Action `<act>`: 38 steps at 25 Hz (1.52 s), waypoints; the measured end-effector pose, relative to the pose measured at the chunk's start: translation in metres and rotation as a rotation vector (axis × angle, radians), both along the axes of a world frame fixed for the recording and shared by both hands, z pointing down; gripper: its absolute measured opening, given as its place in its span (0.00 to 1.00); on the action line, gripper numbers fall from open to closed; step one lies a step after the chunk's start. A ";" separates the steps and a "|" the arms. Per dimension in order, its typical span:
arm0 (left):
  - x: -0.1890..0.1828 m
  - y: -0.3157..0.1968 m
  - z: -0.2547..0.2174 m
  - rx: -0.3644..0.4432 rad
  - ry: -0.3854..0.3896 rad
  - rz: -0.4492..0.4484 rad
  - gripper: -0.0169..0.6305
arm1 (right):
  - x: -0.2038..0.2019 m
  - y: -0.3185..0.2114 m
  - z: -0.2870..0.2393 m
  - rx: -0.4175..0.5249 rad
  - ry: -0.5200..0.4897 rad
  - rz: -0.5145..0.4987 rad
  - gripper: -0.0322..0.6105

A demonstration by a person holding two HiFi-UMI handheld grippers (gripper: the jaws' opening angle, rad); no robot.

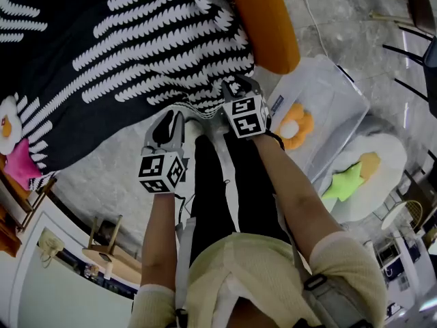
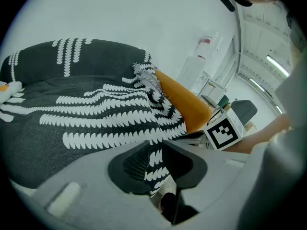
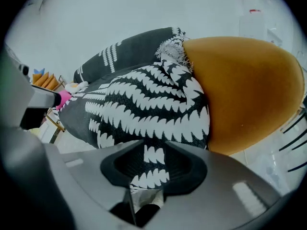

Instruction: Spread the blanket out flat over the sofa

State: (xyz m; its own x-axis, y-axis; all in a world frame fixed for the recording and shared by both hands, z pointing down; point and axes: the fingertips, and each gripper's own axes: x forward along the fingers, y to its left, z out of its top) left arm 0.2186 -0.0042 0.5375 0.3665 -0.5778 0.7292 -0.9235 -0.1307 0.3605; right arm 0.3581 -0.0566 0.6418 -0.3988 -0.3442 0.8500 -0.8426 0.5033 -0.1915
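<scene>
The left claw (image 2: 152,159) pinches the blanket (image 1: 123,53) by its hem, the right claw (image 3: 151,164) stands half-wide around it; better to lay the hem straight down, not dragging cloth off the sofa (image 1: 270,26) ahead

Both forearms extended forward, side by side, tongs angled downward. Left tongs (image 1: 172,120): jaws pinched on the blanket (image 1: 136,39) edge. Right tongs (image 1: 234,87): jaws partly apart, blanket edge between them, not clamped.

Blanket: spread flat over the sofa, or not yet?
Mostly spread, not flat: the blanket covers the seat and backrest, but it bunches where it meets the orange end of the sofa, which is bare.
</scene>
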 end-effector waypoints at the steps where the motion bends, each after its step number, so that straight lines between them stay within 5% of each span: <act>1: 0.001 -0.001 0.001 -0.002 0.002 0.000 0.15 | 0.003 0.001 0.001 -0.003 0.004 0.009 0.26; 13: 0.005 -0.011 0.006 -0.017 0.005 0.012 0.15 | -0.032 -0.012 0.004 0.007 -0.077 -0.067 0.26; 27: 0.004 -0.012 0.015 -0.032 0.011 -0.004 0.15 | -0.020 -0.016 0.024 -0.011 -0.002 -0.059 0.29; 38: 0.013 -0.016 0.018 -0.033 0.018 0.014 0.15 | 0.040 -0.013 0.015 0.038 0.081 0.194 0.36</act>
State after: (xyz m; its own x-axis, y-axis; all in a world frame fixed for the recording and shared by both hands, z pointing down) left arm 0.2313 -0.0200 0.5558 0.3871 -0.5483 0.7413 -0.9152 -0.1309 0.3811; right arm 0.3981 -0.0700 0.6571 -0.2529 -0.4406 0.8614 -0.9362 0.3361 -0.1029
